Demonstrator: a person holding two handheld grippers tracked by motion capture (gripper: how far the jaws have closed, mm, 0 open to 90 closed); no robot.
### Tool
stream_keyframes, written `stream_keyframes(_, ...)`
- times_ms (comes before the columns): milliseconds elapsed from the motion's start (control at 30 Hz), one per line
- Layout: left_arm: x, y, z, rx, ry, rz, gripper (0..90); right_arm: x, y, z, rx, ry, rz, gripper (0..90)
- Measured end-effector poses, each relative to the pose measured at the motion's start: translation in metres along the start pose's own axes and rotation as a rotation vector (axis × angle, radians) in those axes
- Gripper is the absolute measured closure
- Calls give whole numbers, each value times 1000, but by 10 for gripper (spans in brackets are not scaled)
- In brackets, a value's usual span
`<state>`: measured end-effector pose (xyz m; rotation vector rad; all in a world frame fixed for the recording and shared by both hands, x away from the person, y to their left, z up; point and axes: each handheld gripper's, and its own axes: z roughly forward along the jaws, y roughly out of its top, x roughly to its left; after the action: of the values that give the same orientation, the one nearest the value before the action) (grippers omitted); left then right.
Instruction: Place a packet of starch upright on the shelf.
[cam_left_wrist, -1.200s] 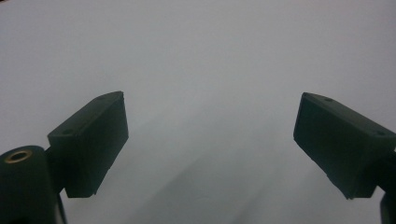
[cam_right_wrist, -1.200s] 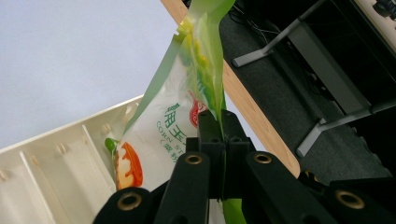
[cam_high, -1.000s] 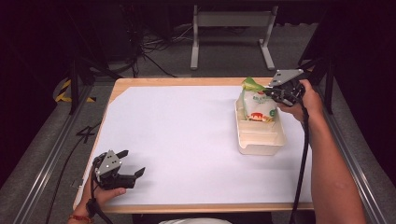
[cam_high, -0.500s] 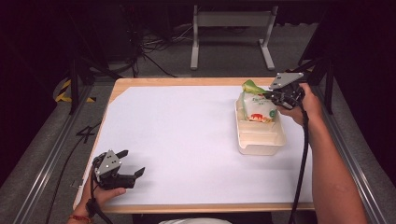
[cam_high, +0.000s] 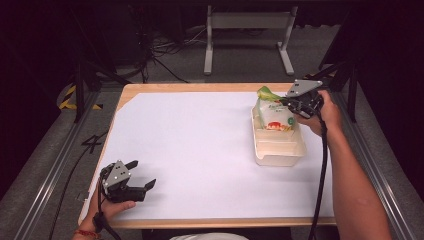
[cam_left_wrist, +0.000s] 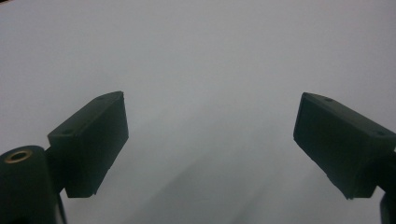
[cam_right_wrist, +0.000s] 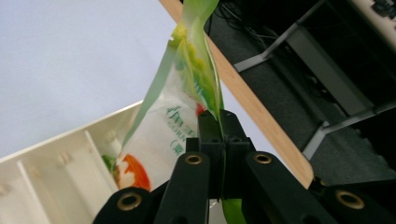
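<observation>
Two claws are showing in the high view: the right claw (cam_high: 288, 101) is pinching the green edge of a bag (cam_high: 274, 114), which is standing in the far end of a tray (cam_high: 280, 152) at the right side of the bench (cam_high: 200, 145); the left claw (cam_high: 141, 175) is resting wide and empty at the near left corner, well apart from the bag.

Left claw view: the left claw (cam_left_wrist: 210, 140) is gaping wide over bare white bench.

Right claw view: the right claw (cam_right_wrist: 219, 126) is clamping the bag (cam_right_wrist: 163, 135) by its green edge, the bag hanging partly inside the tray (cam_right_wrist: 56, 163).
</observation>
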<state>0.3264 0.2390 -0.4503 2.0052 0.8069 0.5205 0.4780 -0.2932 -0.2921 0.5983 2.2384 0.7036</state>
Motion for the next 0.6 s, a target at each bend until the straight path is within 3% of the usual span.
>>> stream_keyframes(267, 0, 0, 1, 0, -5, -3, 110, 8, 7, 2, -46, 12, -12, 891)
stream_keyframes(600, 0, 0, 0, -3, -4, 3, 110, 7, -5, 2, -64, 25, 39, 885)
